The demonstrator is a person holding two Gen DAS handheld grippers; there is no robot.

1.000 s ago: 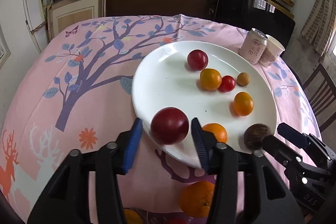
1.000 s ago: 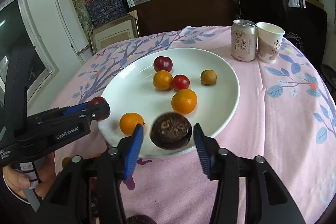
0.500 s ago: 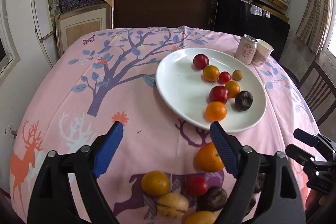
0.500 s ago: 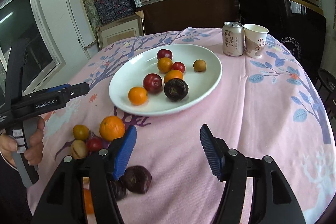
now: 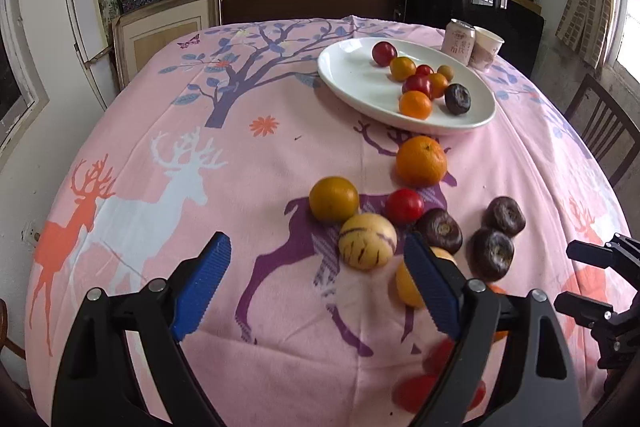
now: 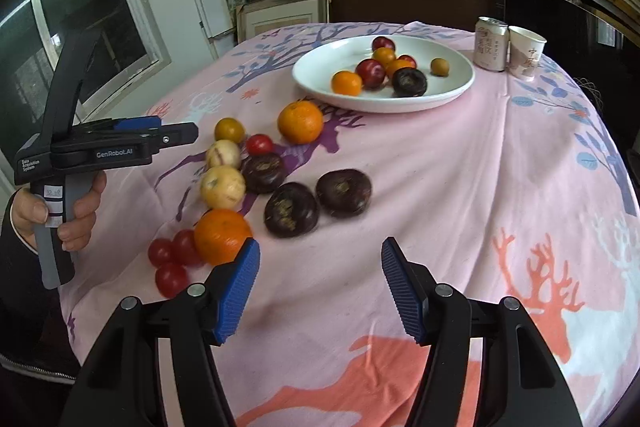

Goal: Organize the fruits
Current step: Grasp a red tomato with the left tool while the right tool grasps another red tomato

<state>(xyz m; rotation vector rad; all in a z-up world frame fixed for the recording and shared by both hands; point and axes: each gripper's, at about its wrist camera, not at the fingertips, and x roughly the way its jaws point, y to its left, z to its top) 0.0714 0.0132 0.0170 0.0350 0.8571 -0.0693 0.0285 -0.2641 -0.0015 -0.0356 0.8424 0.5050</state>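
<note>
With both grippers, left gripper (image 5: 316,285) and right gripper (image 6: 318,285), apart and empty, I expect clustered loose fruits (image 6: 256,179) rolling off table (image 6: 500,167) if nudged.

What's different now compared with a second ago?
Both grippers let go and pulled back from the white plate: the left gripper left a red plum there, the right gripper a dark purple fruit. Both now hover open and empty. The can and cup stayed put.
</note>
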